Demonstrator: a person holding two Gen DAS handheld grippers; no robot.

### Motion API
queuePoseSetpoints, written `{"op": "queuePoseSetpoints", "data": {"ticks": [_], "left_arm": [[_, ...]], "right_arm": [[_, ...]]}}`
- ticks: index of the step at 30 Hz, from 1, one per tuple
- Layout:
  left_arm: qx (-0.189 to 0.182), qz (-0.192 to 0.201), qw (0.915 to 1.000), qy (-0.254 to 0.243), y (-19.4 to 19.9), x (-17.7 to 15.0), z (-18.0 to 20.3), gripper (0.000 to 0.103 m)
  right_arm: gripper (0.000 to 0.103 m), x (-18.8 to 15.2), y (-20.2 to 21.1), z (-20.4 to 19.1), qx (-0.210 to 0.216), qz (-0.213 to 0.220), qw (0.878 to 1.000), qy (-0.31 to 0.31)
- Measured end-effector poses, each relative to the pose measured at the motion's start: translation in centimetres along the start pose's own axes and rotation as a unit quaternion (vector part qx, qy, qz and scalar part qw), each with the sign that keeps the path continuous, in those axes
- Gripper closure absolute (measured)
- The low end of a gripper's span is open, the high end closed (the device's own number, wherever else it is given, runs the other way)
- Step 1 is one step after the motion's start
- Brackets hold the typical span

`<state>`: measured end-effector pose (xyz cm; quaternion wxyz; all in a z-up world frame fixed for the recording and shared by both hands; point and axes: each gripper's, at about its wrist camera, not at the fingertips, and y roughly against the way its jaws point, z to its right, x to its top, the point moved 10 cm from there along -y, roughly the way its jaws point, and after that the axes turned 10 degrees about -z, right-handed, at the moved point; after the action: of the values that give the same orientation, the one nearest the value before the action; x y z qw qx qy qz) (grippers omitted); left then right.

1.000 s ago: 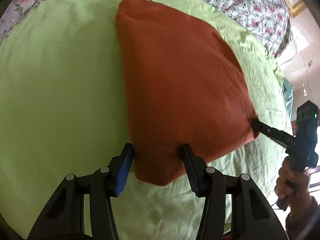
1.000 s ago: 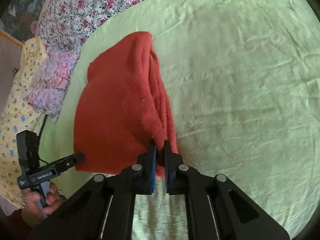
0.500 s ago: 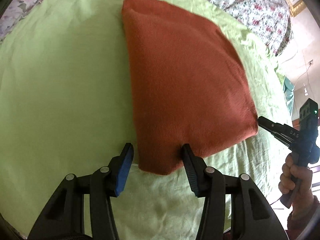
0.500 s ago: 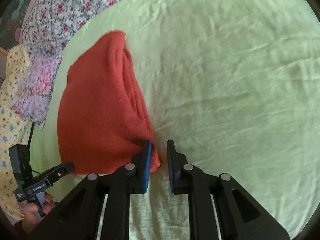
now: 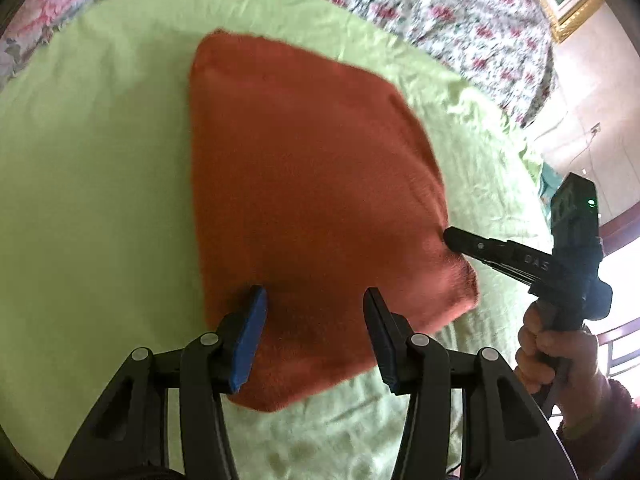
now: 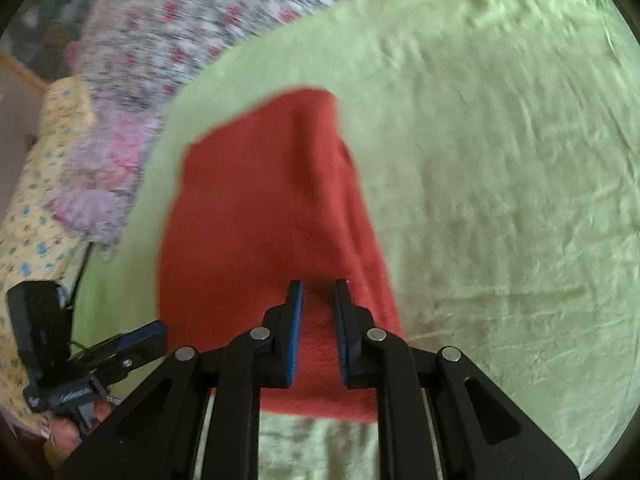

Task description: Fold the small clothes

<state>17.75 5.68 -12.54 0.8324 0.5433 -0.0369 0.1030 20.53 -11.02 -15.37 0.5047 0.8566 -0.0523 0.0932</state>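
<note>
Materials & finish, both wrist views

Orange cloth [image 5: 312, 184]: thick fuzzy terry, matt. Green sheet [image 6: 500, 160]: thin woven cloth, matt, creased. Left gripper [image 5: 314, 304] & right gripper [image 6: 318, 290]: black matt plastic w/ shiny metal pins, blue rubbery pads.

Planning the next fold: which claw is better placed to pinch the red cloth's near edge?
Left, probably: left claw hangs open over the red cloth's near edge; right claw, jaws just opened narrowly, grips nothing.

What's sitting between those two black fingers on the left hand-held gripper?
In the left wrist view, the folded orange cloth lies between the open left hand-held gripper fingers, on the green sheet.
</note>
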Motion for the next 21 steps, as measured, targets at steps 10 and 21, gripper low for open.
{"op": "queuePoseSetpoints", "data": {"ticks": [10,21], "left_arm": [[0.014,0.009,0.9997,-0.017,0.8,-0.7,0.5,0.052],[0.050,0.069,0.9964,-0.001,5.3,-4.6,-2.0,0.033]], "right_arm": [[0.090,-0.4,-0.3,0.8,0.007,-0.004,1.000,-0.019],[0.067,-4.6,4.6,-2.1,-0.011,0.038,0.999,0.035]]}}
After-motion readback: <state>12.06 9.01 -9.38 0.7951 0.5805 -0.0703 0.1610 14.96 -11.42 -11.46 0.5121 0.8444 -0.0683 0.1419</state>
